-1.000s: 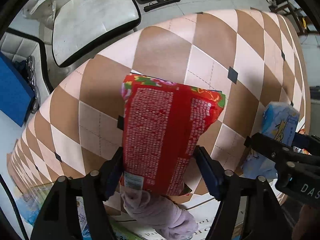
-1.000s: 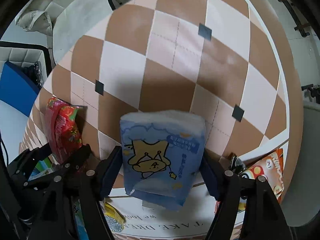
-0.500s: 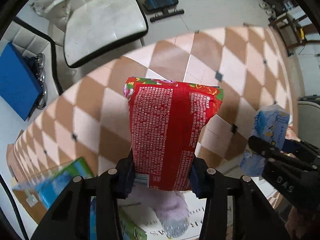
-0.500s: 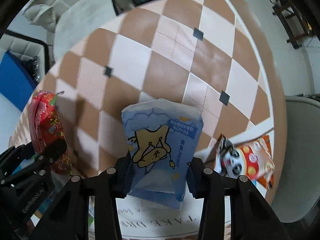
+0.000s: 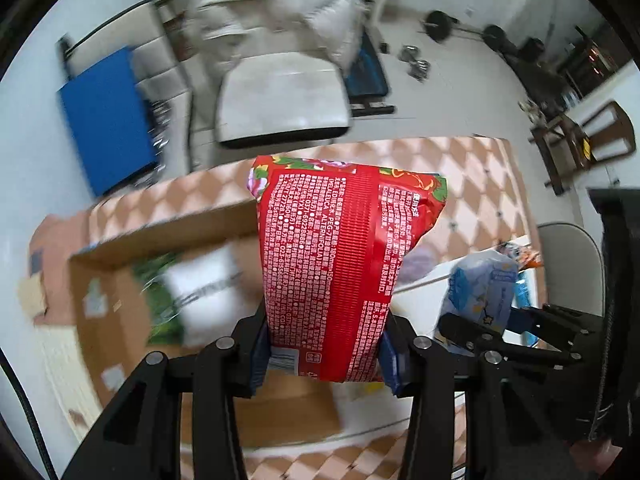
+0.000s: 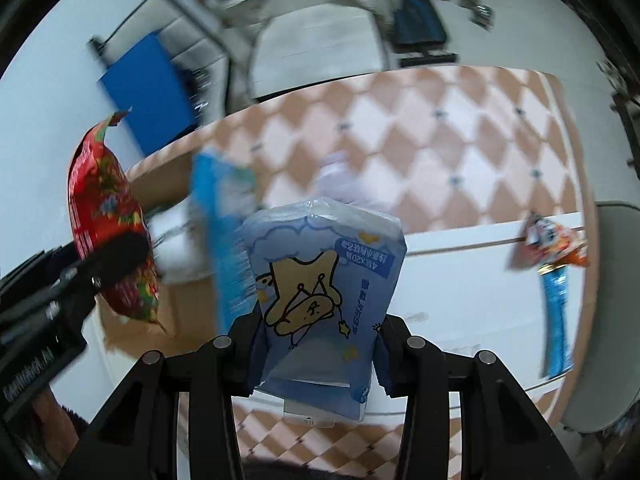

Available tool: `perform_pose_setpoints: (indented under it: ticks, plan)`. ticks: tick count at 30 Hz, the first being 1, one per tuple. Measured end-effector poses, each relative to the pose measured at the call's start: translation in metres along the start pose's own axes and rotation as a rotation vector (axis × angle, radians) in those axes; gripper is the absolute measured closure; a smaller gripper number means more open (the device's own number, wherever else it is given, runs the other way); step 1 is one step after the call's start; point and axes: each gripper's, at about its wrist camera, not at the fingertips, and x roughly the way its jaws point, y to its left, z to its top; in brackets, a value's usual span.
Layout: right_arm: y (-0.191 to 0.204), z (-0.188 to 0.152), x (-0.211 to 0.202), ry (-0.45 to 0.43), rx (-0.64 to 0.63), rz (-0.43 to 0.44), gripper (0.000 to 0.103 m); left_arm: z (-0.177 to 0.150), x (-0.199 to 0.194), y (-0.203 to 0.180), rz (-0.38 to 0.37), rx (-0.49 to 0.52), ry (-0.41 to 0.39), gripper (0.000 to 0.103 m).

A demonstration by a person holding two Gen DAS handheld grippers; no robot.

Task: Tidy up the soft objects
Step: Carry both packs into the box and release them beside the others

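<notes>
My left gripper (image 5: 324,354) is shut on a red printed soft pack (image 5: 340,264) and holds it up above an open cardboard box (image 5: 116,312). The box holds a green and white pack (image 5: 188,296). My right gripper (image 6: 316,356) is shut on a pale blue tissue pack with a cartoon bear (image 6: 324,280), held above a white mat (image 6: 460,292). The red pack (image 6: 108,220) and the left gripper show at the left of the right wrist view. The blue tissue pack (image 5: 480,288) shows at the right of the left wrist view.
The table has a brown and white diamond cloth (image 6: 440,140). An orange snack bag (image 6: 556,240) and a blue sachet (image 6: 556,320) lie on the mat's right side. A blue pack (image 6: 224,232) stands in the box. A white chair (image 5: 280,100) stands beyond the table.
Both grippers have risen well above the table with their packs. The cardboard box has come into view under the left gripper. Both views are blurred by motion.
</notes>
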Motion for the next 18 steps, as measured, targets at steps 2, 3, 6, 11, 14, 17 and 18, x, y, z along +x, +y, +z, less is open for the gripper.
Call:
perform_pose_setpoints:
  ticks: [2, 3, 6, 11, 14, 17, 18]
  plan:
    - [0.031, -0.012, 0.008, 0.012, -0.041, 0.011, 0.057, -0.016, -0.007, 0.031, 0.042, -0.036, -0.005, 0.061]
    - [0.051, -0.019, 0.016, 0.024, -0.064, 0.019, 0.057, -0.024, -0.005, 0.055, 0.073, -0.059, -0.001, 0.061]
    - [0.094, -0.029, 0.034, 0.06, -0.104, 0.022, 0.057, -0.042, 0.008, 0.115, 0.123, -0.134, 0.051, 0.061]
    - [0.137, -0.024, 0.072, 0.105, -0.145, -0.004, 0.057, -0.056, 0.041, 0.195, 0.168, -0.22, 0.125, 0.061]
    - [0.161, -0.023, 0.098, 0.136, -0.158, -0.035, 0.057, -0.052, 0.065, 0.219, 0.174, -0.244, 0.157, 0.061]
    - [0.172, -0.022, 0.119, 0.166, -0.163, -0.062, 0.057, -0.042, 0.091, 0.232, 0.16, -0.262, 0.197, 0.061]
    - [0.177, -0.023, 0.126, 0.176, -0.165, -0.073, 0.057, -0.039, 0.096, 0.237, 0.155, -0.261, 0.209, 0.061]
